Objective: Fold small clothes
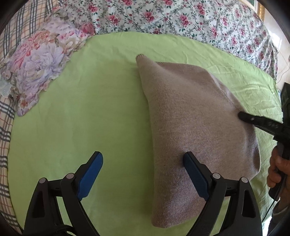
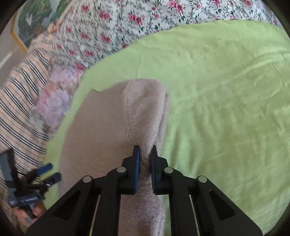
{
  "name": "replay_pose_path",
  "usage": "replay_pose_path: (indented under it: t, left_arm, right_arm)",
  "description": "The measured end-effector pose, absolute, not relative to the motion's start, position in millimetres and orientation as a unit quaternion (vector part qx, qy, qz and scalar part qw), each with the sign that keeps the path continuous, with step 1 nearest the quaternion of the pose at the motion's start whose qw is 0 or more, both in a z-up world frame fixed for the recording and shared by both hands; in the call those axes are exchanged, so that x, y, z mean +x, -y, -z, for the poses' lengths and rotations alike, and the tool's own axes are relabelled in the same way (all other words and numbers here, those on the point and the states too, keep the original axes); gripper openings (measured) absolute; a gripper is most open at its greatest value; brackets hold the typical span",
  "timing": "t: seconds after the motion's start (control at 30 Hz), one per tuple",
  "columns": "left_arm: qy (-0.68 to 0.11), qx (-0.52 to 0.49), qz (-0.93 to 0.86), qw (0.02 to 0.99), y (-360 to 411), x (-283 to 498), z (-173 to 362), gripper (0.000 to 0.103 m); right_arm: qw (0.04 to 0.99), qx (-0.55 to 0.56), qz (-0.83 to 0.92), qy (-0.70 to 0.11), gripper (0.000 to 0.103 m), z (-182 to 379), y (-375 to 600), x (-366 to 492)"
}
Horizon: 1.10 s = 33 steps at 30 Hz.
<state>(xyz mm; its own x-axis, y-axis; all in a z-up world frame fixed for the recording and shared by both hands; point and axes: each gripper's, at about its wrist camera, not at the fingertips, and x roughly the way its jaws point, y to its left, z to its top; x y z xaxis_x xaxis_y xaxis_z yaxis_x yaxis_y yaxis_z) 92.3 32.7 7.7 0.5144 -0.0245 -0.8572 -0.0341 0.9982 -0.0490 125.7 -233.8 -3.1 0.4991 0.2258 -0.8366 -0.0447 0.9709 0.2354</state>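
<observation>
- The beige knit garment [image 1: 195,116] is lying on the green sheet [image 1: 90,101], its long axis running from the near edge of the sheet toward the floral bedding [image 1: 163,16], narrowing to a pointed corner at the far end.
- The right gripper [image 2: 145,154] is pinching a raised fold of the garment between nearly closed pads (the cloth is bunching up between them).
- The left gripper [image 1: 143,163] is hovering wide open at the garment's near left edge, one pad [image 1: 192,168] over the knit, the other over bare sheet, gripping nothing.
- Both grippers are pointing steeply downward at the sheet.
- A hand [image 1: 277,170] is gripping the right gripper's handle beside the garment.
</observation>
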Motion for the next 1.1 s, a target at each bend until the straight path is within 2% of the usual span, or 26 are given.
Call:
replay_pose_path:
  t: [0.07,0.17,0.3,0.37,0.43,0.63,0.77,0.93,1.1]
  left_arm:
    - [-0.497,-0.031,0.003,0.867,-28.9,91.9,-4.1,0.092]
    - [-0.495,-0.023,0.001,0.868,-26.4,90.3,-5.3,0.092]
    - [-0.494,-0.021,0.003,0.869,-28.0,87.1,-7.7,0.092]
    - [-0.493,-0.018,0.003,0.870,-28.3,82.7,-8.6,0.092]
    - [-0.492,-0.012,0.001,0.871,-28.5,77.2,-9.4,0.092]
    - [-0.491,0.005,-0.002,0.871,-25.5,54.1,-14.0,0.092]
    - [-0.492,0.010,-0.005,0.871,-22.2,37.4,-14.9,0.092]
    - [-0.493,0.009,-0.004,0.870,-20.7,17.5,-16.7,0.093]
    - [-0.497,0.025,0.002,0.868,-15.4,6.8,-15.4,0.093]
  right_arm:
    - [0.857,0.091,-0.077,-0.501,0.014,8.9,235.3,127.4]
    - [0.861,0.103,-0.072,-0.493,0.023,-2.5,238.1,123.6]
    - [0.869,0.077,-0.063,-0.485,0.029,-21.7,234.0,107.9]
    - [0.871,0.074,-0.068,-0.481,0.043,-27.6,234.7,99.4]
    - [0.875,0.064,-0.072,-0.475,0.049,-32.5,232.0,86.8]
    - [0.878,0.018,-0.087,-0.471,0.051,-37.8,216.6,51.6]
    - [0.880,-0.018,-0.093,-0.466,0.065,-39.6,204.4,32.1]
    - [0.879,-0.052,-0.102,-0.463,0.072,-39.1,192.1,9.1]
    - [0.869,-0.071,-0.106,-0.479,0.075,-29.4,185.3,-5.0]
